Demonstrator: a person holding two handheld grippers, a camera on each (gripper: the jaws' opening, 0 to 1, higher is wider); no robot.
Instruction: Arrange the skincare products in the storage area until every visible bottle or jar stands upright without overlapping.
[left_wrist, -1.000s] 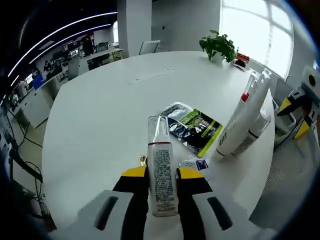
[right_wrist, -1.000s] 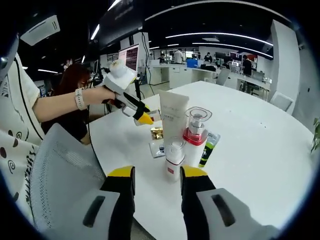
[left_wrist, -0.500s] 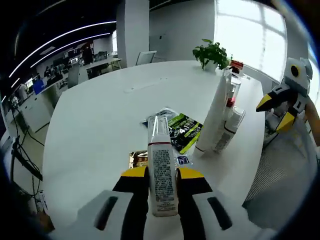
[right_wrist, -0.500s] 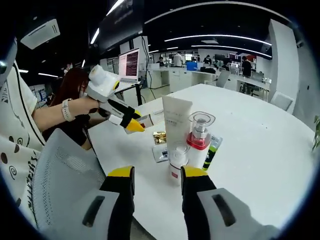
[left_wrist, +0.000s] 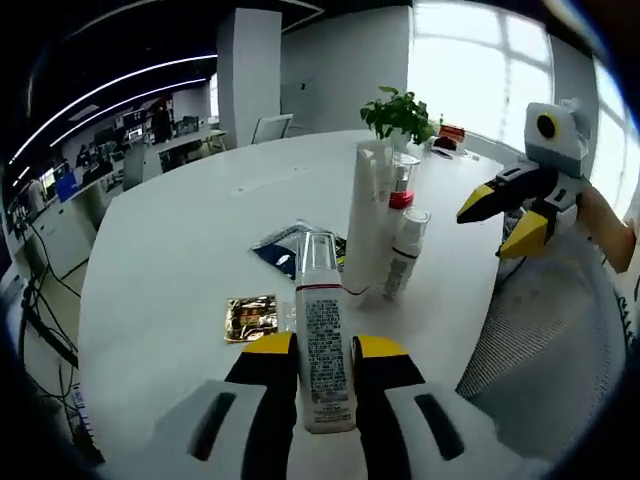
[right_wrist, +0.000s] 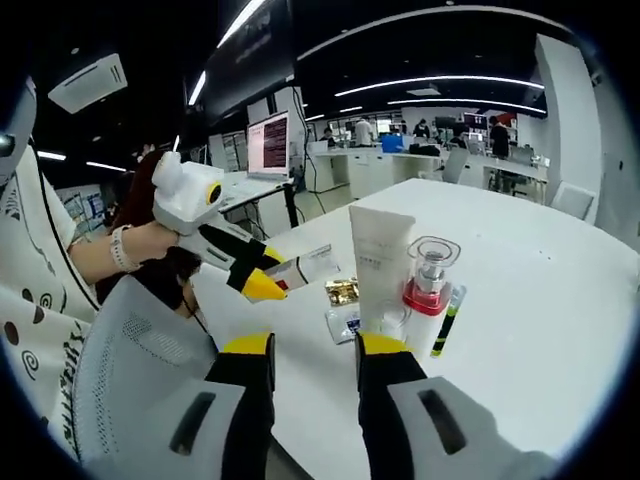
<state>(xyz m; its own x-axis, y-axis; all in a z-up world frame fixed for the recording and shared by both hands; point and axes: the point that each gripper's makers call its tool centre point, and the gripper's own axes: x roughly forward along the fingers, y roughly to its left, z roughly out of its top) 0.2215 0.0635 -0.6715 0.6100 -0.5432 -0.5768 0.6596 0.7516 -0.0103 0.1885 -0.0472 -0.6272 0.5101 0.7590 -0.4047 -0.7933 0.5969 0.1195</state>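
Bright daylight pours from large blown-out windows (left_wrist: 480, 60) in the left gripper view, washing the round white table (left_wrist: 180, 250) in soft, nearly shadowless light. The right gripper view is dimmer, lit by long ceiling light strips (right_wrist: 420, 80). Fisheye distortion bends and blurs both views toward their edges.

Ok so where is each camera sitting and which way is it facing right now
Left gripper view: rides on the left claw, looking along its jaws, shut on a clear-capped bottle, across the white round table toward the windows; the right claw comes in at the right.
Right gripper view: rides on the right claw, jaws open, facing the office interior; the left claw, a hand and a sleeve show.
Shared: the white tube, red-collared pump bottle and gold sachet.
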